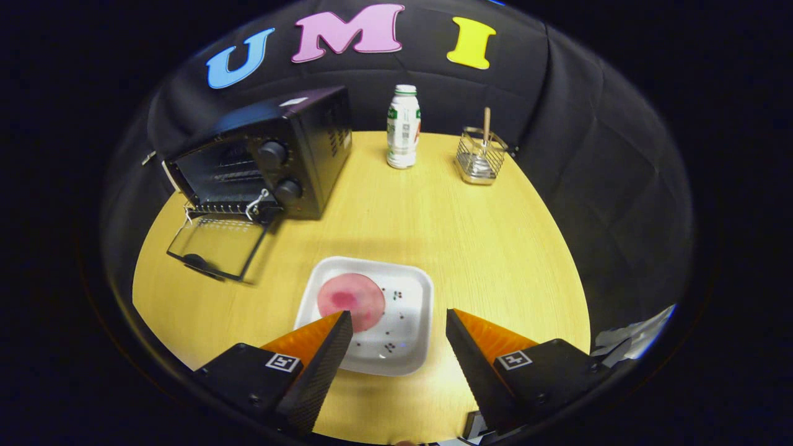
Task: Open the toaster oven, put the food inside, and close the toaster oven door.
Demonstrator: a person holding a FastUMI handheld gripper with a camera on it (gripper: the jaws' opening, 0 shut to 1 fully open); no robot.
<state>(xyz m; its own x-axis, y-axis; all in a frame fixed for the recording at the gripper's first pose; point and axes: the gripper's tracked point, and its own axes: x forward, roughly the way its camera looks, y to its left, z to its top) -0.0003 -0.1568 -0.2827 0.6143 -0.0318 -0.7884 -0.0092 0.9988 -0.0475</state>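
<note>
Looking down along my hand-held gripper (pixel 399 322), I see its two fingers spread wide apart with nothing held between them. A white square plate (pixel 409 347) sits on the yellow wooden counter (pixel 483 248), partly between the fingers and partly just ahead of them. On the plate lies the food (pixel 351 300), a round pink slice, close to my left finger. Some tiny dark specks dot the plate beside it. Farther away, off to the left, stands the black toaster oven (pixel 272 158). Its glass door (pixel 217 244) hangs open and lies flat down toward the counter. At the back of the counter stands a white bottle (pixel 403 127), and near it on the right is a wire basket (pixel 480 158) with a stick poking up.
</note>
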